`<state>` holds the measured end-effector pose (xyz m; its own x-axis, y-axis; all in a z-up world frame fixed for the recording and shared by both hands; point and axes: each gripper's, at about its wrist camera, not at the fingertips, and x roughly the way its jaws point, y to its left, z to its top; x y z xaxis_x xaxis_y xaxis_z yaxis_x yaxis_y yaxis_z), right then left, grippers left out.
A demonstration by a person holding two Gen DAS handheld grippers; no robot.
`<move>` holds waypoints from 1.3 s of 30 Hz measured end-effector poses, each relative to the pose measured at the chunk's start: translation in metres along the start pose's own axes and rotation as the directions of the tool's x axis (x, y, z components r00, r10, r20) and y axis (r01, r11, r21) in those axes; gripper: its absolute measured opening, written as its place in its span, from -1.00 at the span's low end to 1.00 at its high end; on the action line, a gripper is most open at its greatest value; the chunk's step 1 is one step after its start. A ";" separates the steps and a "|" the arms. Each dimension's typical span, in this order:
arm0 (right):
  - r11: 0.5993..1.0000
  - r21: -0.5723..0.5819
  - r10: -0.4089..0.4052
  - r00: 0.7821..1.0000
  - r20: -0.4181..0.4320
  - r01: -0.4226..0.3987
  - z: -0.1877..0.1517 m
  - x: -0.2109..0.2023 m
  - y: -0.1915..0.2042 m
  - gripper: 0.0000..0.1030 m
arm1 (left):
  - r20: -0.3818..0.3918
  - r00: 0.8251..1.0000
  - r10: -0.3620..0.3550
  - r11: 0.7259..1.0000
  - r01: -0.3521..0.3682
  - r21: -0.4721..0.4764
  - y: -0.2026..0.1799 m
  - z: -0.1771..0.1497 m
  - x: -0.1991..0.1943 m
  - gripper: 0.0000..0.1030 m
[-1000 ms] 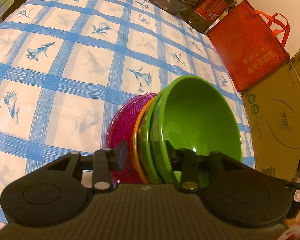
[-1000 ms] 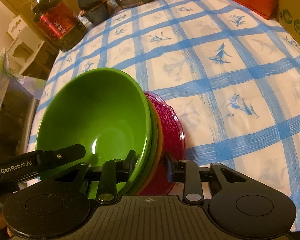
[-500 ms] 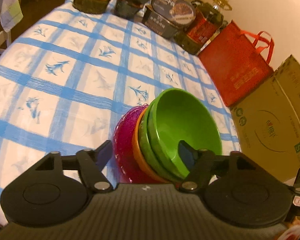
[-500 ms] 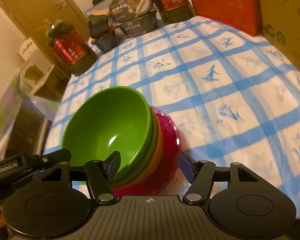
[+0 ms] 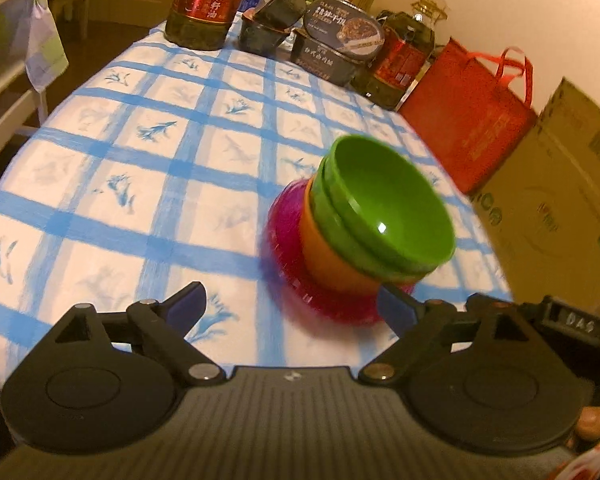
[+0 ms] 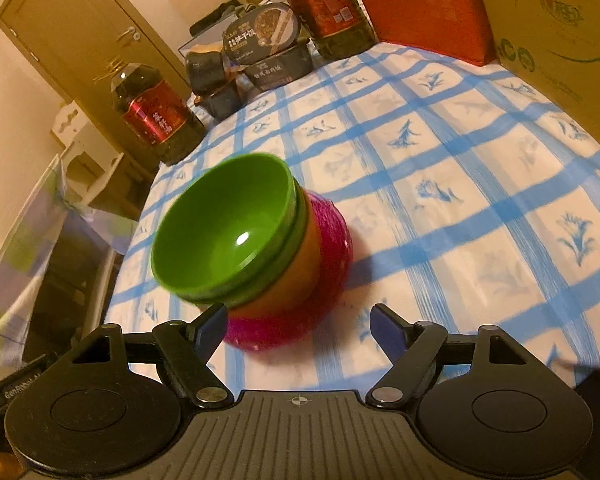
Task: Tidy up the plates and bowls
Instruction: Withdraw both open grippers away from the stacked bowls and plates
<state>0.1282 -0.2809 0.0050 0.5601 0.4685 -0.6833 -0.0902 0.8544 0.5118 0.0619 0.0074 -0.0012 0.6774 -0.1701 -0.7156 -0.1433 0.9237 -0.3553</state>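
The stack of bowls [image 5: 364,236] stands on the blue-checked tablecloth [image 5: 171,168]: two green bowls [image 6: 227,236] nested in an orange bowl [image 6: 295,280], which sits on a pink plate [image 6: 332,248]. The stack is slightly blurred in both views.

The left gripper [image 5: 291,304] is just in front of the stack. Its jaws have just been opening and stand wide, with nothing between the pads; the right-hand pad overlaps the plate's near edge in the view, and contact cannot be told.

The right gripper [image 6: 295,330] is also just in front of the stack. Its jaws have just been opening and stand wide, pressing on nothing. The other gripper's body at the lower left edge carries the partial lettering "GenRobot".

At the far edge of the table stand two oil bottles [image 6: 155,120] with red labels in Chinese characters, and dark boxed meals [image 5: 340,36] printed with Chinese text. Beside them stand a red bag [image 5: 468,128] and a cardboard box [image 5: 556,216] with printed logos.
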 end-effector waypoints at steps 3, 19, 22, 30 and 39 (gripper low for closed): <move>0.998 -0.058 -0.019 1.000 0.014 0.020 -0.016 -0.004 0.002 0.51 | 0.012 1.000 0.025 0.999 -0.025 0.041 -0.003 -0.015 -0.004 0.77; 0.962 -0.235 -0.143 0.990 -0.015 0.136 -0.072 -0.006 0.013 0.51 | 0.005 0.997 0.078 0.994 -0.078 0.083 0.007 -0.055 -0.017 0.81; 0.962 -0.234 -0.153 0.988 -0.022 0.143 -0.076 -0.008 0.015 0.51 | -0.018 0.997 0.078 0.995 -0.077 0.067 0.009 -0.060 -0.017 0.81; 0.957 -0.236 -0.163 0.985 0.052 0.170 -0.081 -0.028 0.025 0.51 | -0.024 0.997 0.073 0.990 -0.070 0.124 0.000 -0.072 -0.027 0.81; 0.942 -0.289 -0.165 0.985 0.042 0.170 -0.101 -0.035 0.039 0.51 | -0.007 0.997 0.074 0.989 -0.073 0.128 0.000 -0.074 -0.039 0.81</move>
<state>0.0220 -0.2411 -0.0036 0.6011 0.3111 -0.7362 -0.2278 0.9496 0.2153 -0.0175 -0.0112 -0.0180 0.6600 -0.1036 -0.7441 -0.0982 0.9700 -0.2222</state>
